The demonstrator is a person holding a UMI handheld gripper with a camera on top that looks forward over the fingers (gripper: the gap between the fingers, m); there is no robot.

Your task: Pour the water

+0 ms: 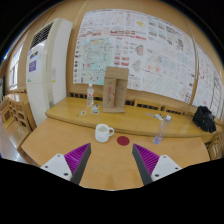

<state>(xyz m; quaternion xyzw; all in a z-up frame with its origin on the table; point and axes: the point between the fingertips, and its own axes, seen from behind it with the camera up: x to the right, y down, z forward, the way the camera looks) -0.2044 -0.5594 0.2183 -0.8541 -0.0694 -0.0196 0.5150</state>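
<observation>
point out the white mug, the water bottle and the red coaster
white mug (pixel 104 132), gripper view, its side wall
water bottle (pixel 90 98), gripper view, its clear body
red coaster (pixel 123 141), gripper view, its flat top

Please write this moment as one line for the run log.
gripper: open, empty | white mug: on table, beyond gripper | bottle: farther back, untouched | pour: not begun
</observation>
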